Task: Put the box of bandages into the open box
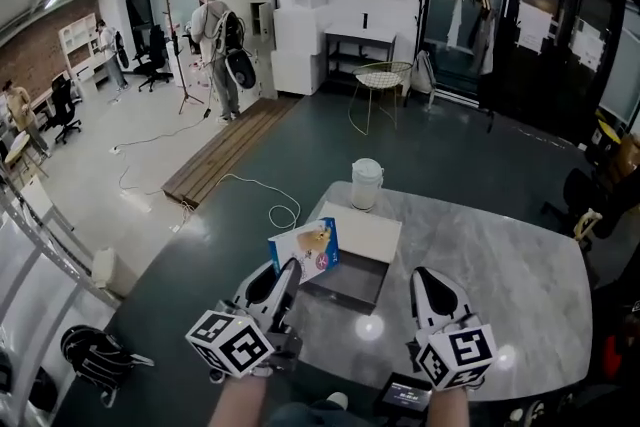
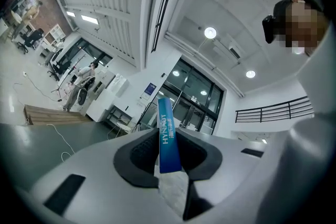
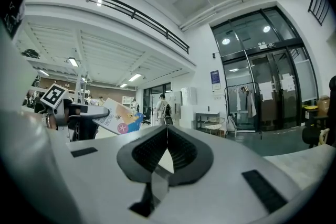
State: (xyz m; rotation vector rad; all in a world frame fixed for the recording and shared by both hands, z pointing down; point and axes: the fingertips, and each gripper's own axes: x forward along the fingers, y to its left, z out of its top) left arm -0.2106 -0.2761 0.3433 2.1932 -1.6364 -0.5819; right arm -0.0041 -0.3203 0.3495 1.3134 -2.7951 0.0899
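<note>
Held item: box of bandages (image 1: pixel 305 250), in our left gripper (image 1: pixel 288 267), at the open box (image 1: pixel 350 283).
We record the left jaws set narrow and pressed on the box of bandages, its thin blue edge standing between the pads. It hangs tilted in the air over the near left corner of the open box, whose white flap (image 1: pixel 365 230) lies back on the grey marble table (image 1: pixel 500 265). Our right gripper (image 1: pixel 427 275) hovers to the right over the table, jaws closed together on nothing. One white tub (image 1: pixel 366 183) stands beyond the open box, apart from it.
</note>
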